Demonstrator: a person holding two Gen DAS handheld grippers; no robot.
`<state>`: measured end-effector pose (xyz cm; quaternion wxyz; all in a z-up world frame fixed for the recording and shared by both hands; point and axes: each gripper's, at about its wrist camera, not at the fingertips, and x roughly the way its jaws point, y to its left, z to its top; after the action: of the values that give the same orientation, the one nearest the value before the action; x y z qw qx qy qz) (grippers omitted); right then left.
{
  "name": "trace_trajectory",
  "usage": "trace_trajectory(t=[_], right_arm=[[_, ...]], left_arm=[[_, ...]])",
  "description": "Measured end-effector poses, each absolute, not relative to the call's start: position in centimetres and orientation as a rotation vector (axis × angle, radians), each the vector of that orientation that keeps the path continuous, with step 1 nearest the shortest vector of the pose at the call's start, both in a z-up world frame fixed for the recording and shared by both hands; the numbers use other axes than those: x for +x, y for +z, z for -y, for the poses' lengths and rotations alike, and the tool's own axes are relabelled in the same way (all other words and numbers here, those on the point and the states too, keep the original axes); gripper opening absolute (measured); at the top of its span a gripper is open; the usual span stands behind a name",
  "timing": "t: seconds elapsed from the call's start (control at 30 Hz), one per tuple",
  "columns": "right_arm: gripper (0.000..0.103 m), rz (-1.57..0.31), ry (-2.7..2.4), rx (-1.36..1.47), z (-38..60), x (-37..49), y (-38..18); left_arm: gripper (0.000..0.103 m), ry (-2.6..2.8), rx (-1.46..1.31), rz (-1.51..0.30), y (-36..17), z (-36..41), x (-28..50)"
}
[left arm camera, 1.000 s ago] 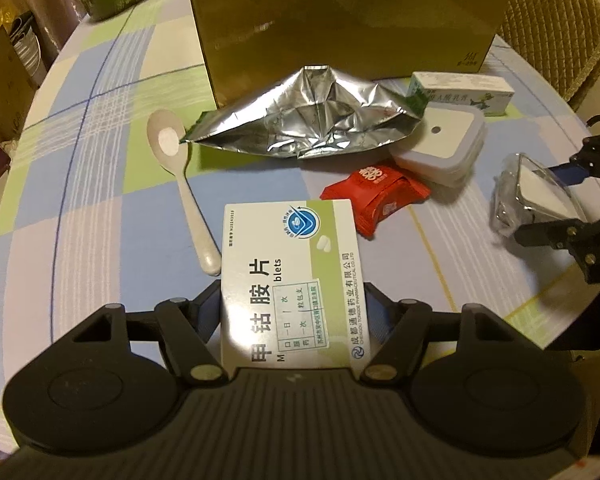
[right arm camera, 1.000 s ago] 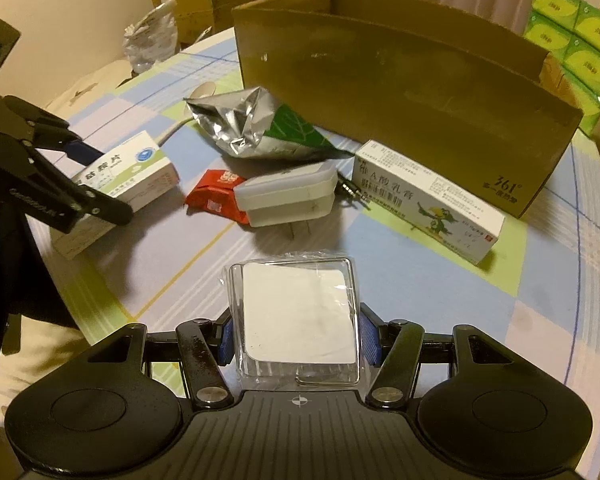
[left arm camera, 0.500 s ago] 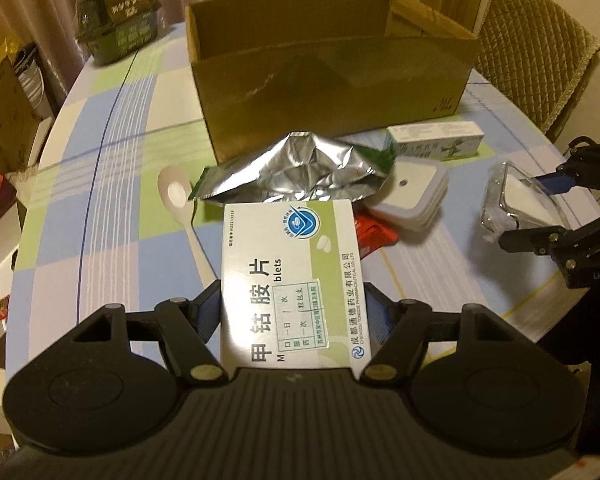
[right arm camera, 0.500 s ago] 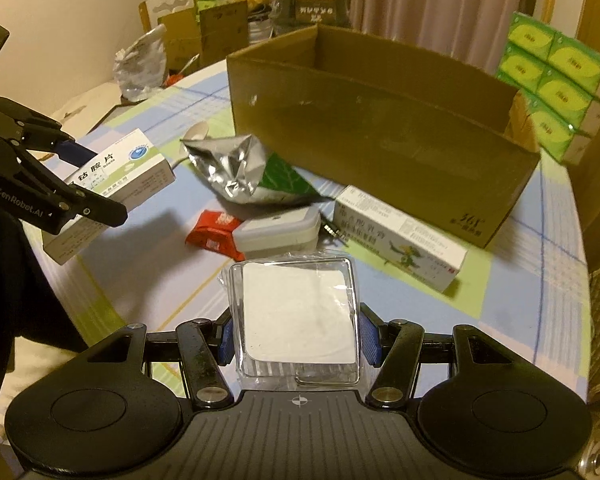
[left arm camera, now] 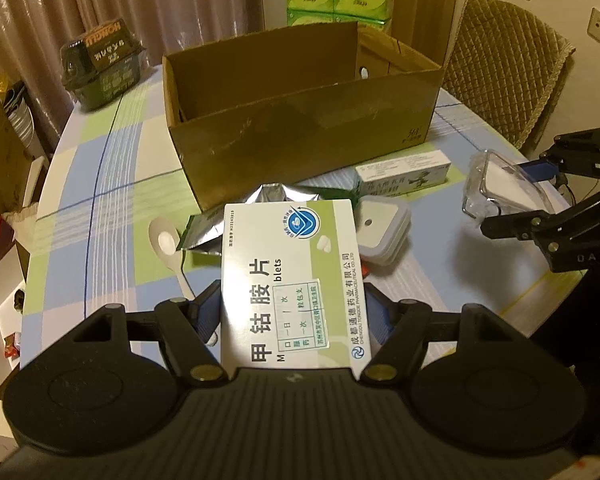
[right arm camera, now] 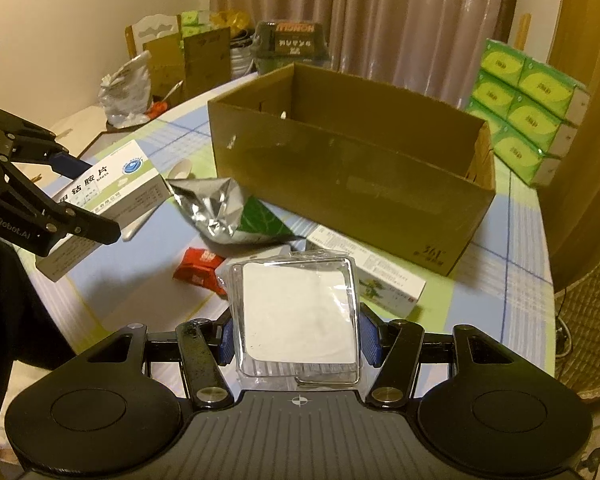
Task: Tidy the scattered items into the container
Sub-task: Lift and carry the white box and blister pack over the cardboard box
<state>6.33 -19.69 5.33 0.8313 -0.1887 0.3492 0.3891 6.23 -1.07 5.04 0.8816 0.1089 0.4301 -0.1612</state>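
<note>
Left wrist view: we see a round bench (left arm camera: 112,184) w/ a blue, green & white checked cloth, brown curtains and stacked green tissue packs behind, a padded chair far right. The open cardboard box (left arm camera: 300,120) stands at the far middle of the bench. Our left tool (left arm camera: 290,312) is clenched on a white-and-green tablet box (left arm camera: 290,280), held up off the bench, pads on both long sides. Behind it lie a foil pouch (left arm camera: 204,228), a white spoon (left arm camera: 168,248) to its left, a white square case (left arm camera: 382,236) to the right & a long green-white carton (left arm camera: 404,174) just near the cardboard box's front wall. At right the right tool (left arm camera: 512,196) grips a clear plastic pack (left arm camera: 504,192), also in the air.

Right wrist view: same bench (right arm camera: 520,280), curtains far, tissue packs far right, bags & cartons far left. Right tool (right arm camera: 298,336) is clenched on the clear plastic pack (right arm camera: 298,312) w/ a white insert, raised near the camera. The cardboard box (right arm camera: 352,184) sits beyond it, open top. Below the pack: a red sachet (right arm camera: 198,266), the foil pouch (right arm camera: 220,208), the long carton (right arm camera: 388,280) partly hidden. At left the left tool (right arm camera: 80,196) holds the tablet box (right arm camera: 108,188) above the bench, well apart from the cardboard box.
</note>
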Motion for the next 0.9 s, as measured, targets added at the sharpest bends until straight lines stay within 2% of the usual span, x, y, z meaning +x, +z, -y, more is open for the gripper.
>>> trace_trajectory(t=[0.4, 0.9], right_arm=[[0.055, -0.651, 0.802, -0.4, 19.6, 8.7, 8.6], [0.055, -0.532, 0.785, -0.427, 14.7, 17.9, 13.4]], left_arm=[[0.067, -0.37, 0.264, -0.837, 7.9, 1.4, 8.6], [0.067, -0.437, 0.317, -0.716, 13.0, 3.8, 18.4]])
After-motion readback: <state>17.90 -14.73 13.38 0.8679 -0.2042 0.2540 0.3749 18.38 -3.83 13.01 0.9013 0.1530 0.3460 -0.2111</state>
